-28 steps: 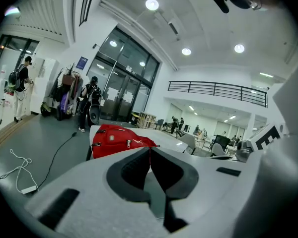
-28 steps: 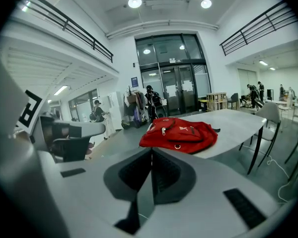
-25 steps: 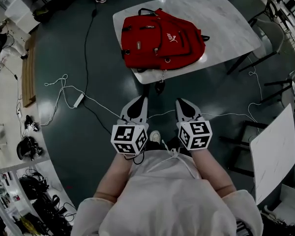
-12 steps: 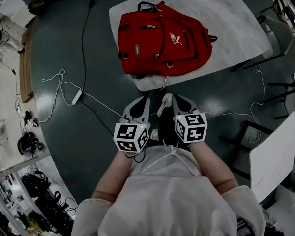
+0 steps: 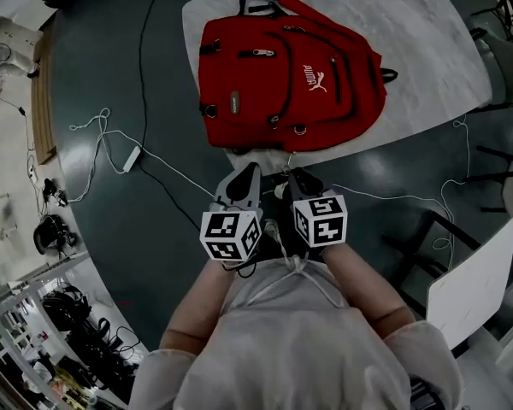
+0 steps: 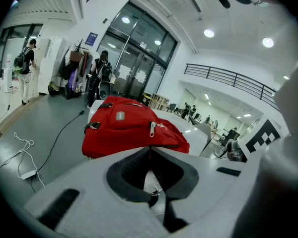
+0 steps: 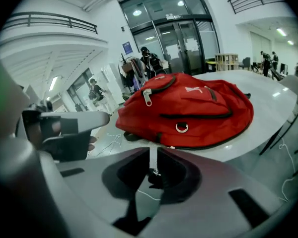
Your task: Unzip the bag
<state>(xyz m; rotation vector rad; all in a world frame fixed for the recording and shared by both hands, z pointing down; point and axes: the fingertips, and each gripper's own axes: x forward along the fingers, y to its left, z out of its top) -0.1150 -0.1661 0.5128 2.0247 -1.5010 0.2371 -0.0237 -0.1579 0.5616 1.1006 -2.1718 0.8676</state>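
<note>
Holding L gripper [image 5: 246,171] and R gripper [image 5: 296,176] side by side, low, close to torso, tips fwd. On L: jaws pressed together, tips meeting in a thin seam, nothing pinched. On R: parted by a thin slit only, pale tabletop showing thru, nothing in it. Touching nothing w/ either.

Straight ahead of both tips, apart from them: red bag [image 5: 282,75], flat, front panel up, on white table [image 5: 427,41], close to the table edge nearest the tips. Long axis crosswise to the jaws, L to R, slightly skewed; reaching further out past R gripper's side than past L's. Black handle [image 5: 256,1] at far-L corner, away from the tips. Can't tell for sure which end is the top. Zips shut as far as seen.

Seen along R jaws: metal zip pull [image 7: 147,97] up on the bag's crown, just L of the slit's line; metal ring [image 7: 181,128] low on the near side, just R of that line. Seen along L jaws: bag ahead, a touch L of the seam.

Under and L of L gripper: dark floor [image 5: 111,229], w/ black cable [image 5: 144,75] running fwd past the table's L side and white cord [image 5: 98,135] looping further L.
</note>
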